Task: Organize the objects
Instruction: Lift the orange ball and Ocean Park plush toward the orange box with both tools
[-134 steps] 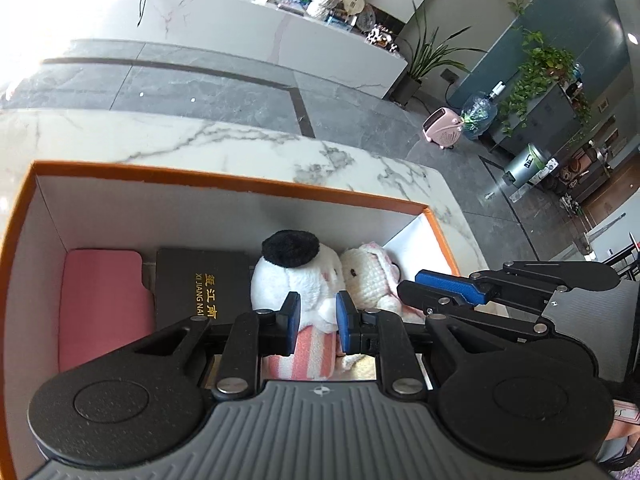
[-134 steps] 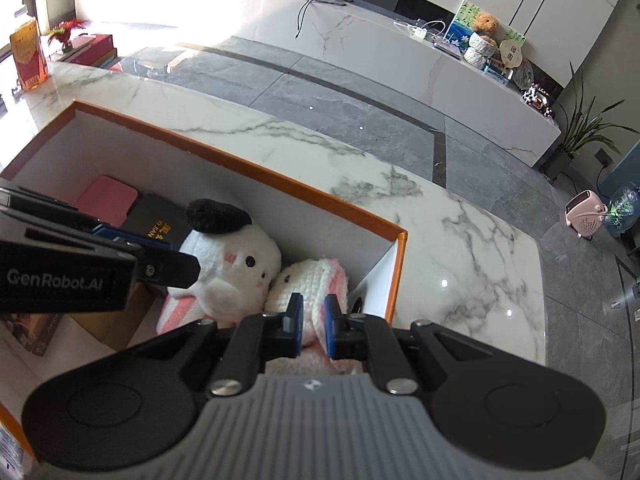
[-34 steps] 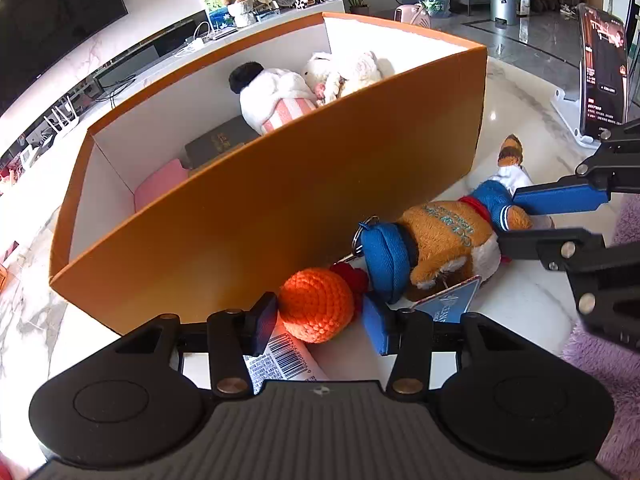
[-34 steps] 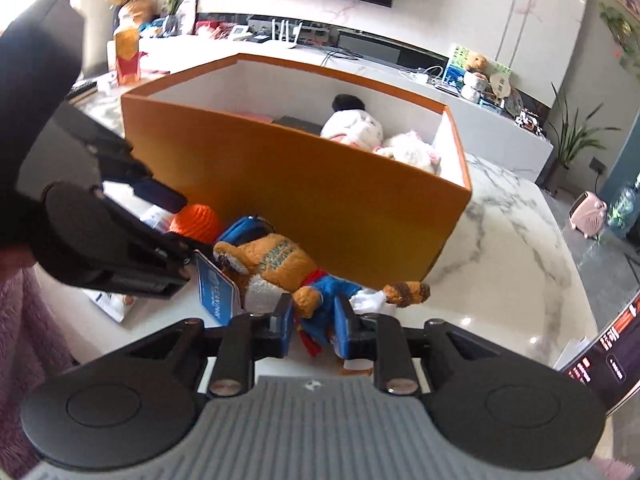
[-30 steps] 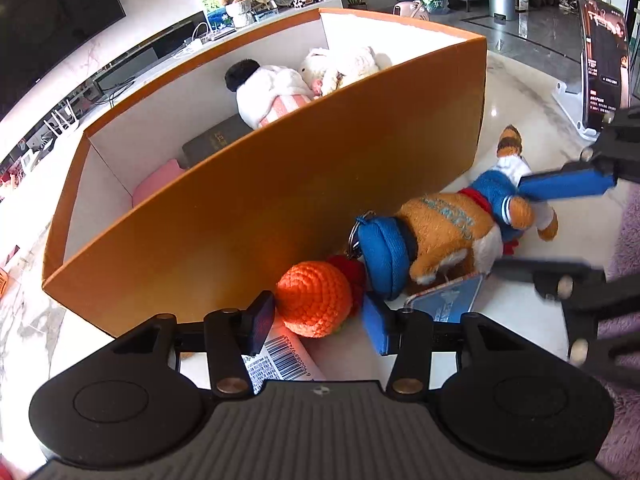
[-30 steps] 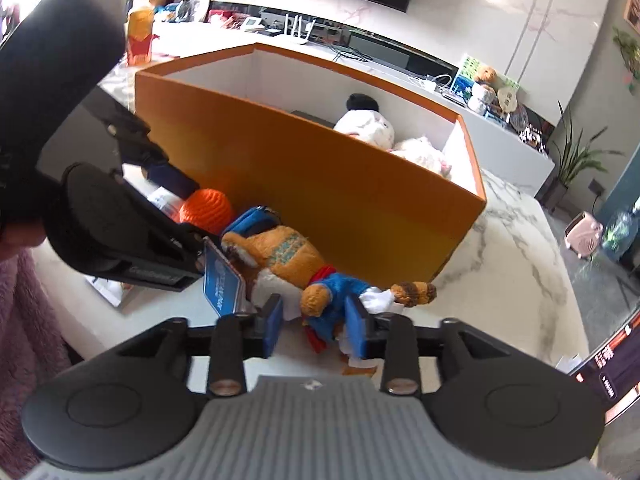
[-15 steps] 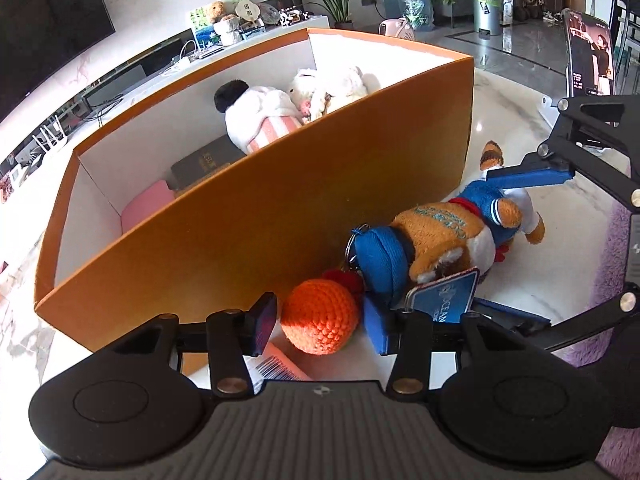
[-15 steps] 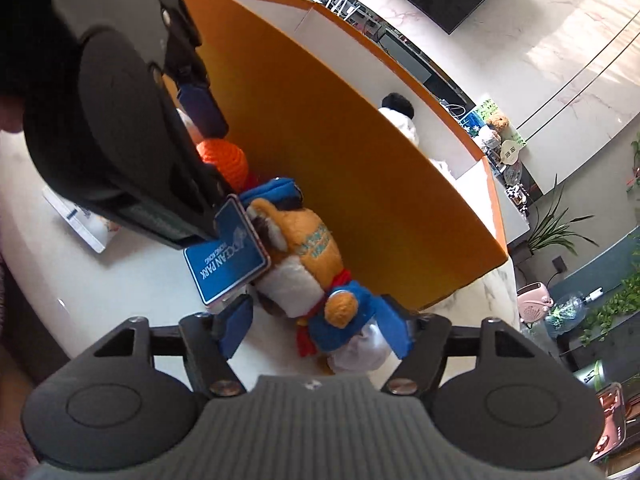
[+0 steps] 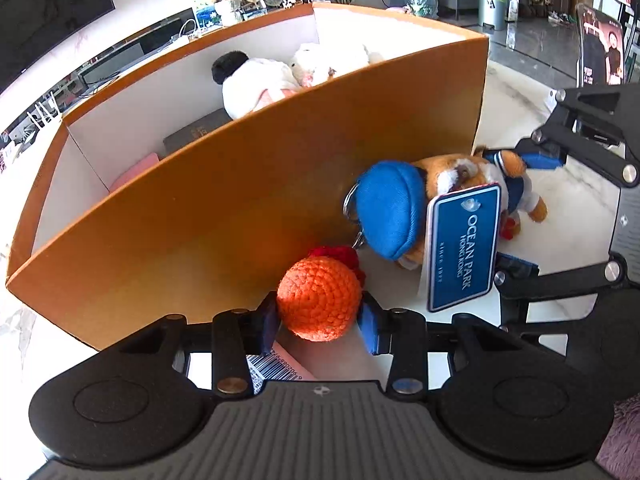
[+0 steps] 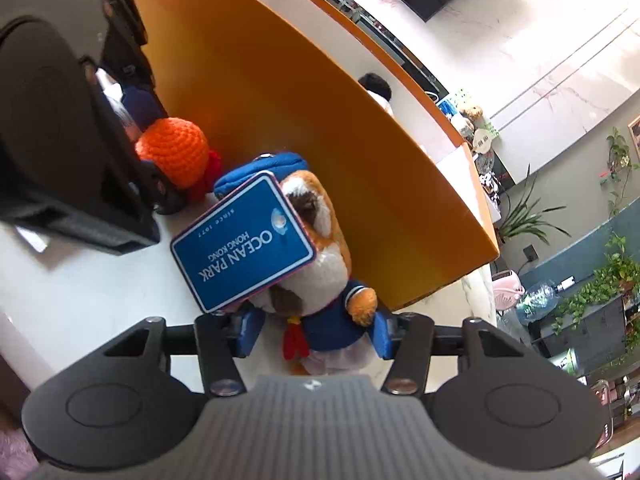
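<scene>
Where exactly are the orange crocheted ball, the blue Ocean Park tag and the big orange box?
orange crocheted ball (image 9: 320,300): left wrist view, middle of its knitted surface.
blue Ocean Park tag (image 10: 244,244): right wrist view, centre of the printed face.
orange box (image 9: 224,216): left wrist view, bare outer front wall.

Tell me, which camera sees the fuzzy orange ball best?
The left wrist view: the orange ball sits big and whole between the left tongs. The right wrist view shows it smaller and farther off, partly hidden behind the other black tool.
</scene>
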